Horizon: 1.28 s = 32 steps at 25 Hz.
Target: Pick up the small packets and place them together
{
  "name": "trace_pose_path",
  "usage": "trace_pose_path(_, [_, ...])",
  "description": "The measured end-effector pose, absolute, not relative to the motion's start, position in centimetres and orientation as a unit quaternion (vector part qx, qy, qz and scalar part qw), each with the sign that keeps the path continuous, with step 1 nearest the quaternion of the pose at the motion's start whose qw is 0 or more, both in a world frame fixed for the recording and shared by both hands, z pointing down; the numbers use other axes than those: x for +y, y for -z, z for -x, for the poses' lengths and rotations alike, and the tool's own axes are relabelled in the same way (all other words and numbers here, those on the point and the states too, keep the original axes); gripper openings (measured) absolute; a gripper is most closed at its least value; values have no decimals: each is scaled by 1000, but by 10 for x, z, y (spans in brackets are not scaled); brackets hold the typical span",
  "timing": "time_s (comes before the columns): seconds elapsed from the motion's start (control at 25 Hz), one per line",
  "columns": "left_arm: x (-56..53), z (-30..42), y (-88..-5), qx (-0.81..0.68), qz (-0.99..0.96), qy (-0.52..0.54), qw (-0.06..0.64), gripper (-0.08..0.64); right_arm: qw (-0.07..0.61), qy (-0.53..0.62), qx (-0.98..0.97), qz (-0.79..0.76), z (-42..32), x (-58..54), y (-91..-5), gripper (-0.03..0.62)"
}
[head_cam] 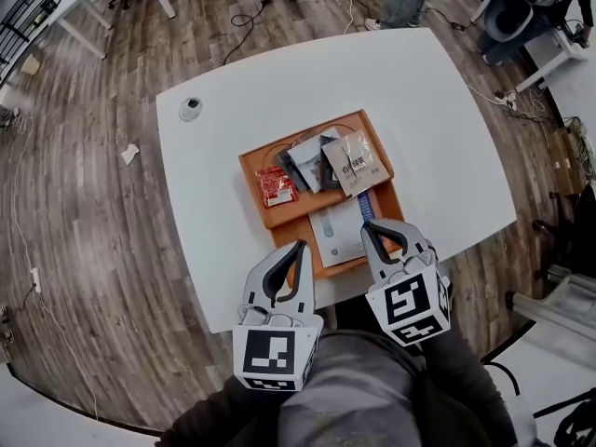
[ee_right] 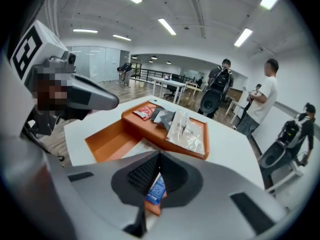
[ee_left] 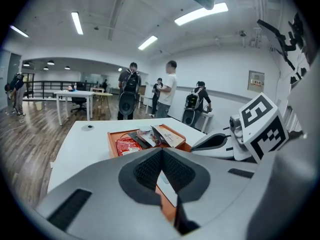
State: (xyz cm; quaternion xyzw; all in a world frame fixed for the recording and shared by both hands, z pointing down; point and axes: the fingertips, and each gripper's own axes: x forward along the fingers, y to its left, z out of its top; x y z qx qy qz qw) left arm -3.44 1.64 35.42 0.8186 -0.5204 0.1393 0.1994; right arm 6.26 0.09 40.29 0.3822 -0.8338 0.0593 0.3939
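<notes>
One white table [head_cam: 447, 110] and two orange trays: a far tray [head_cam: 250, 161] and a near tray [head_cam: 291, 236]. I count one red packet [head_cam: 277, 186], one clear packet [head_cam: 357, 163], one white packet [head_cam: 337, 234], one blue packet [ee_right: 156, 188], and two or three overlapping grey packets [head_cam: 305, 161].

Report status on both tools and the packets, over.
Left tool shut, empty. Right tool shut, blue packet showing at its jaws, hold unclear. Other packets heaped in far orange tray. Nothing blocking.
</notes>
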Motion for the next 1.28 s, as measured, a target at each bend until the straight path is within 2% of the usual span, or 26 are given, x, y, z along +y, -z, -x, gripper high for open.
trace_pose_path(0.92, [10,109,-374,-589,-756,-153,240,-3,539,-59,-808,-230,-3,2,-482,6])
trace_pose_path(1.12, [16,125,-378,-601,-743,-154,249,-3,531,-52,-825,-187,32,13,-484,6])
trace_pose_path(1.28, [18,135,-374,-606,-742,-150,246,-3,499,-86,-843,-179,49,24,-479,6])
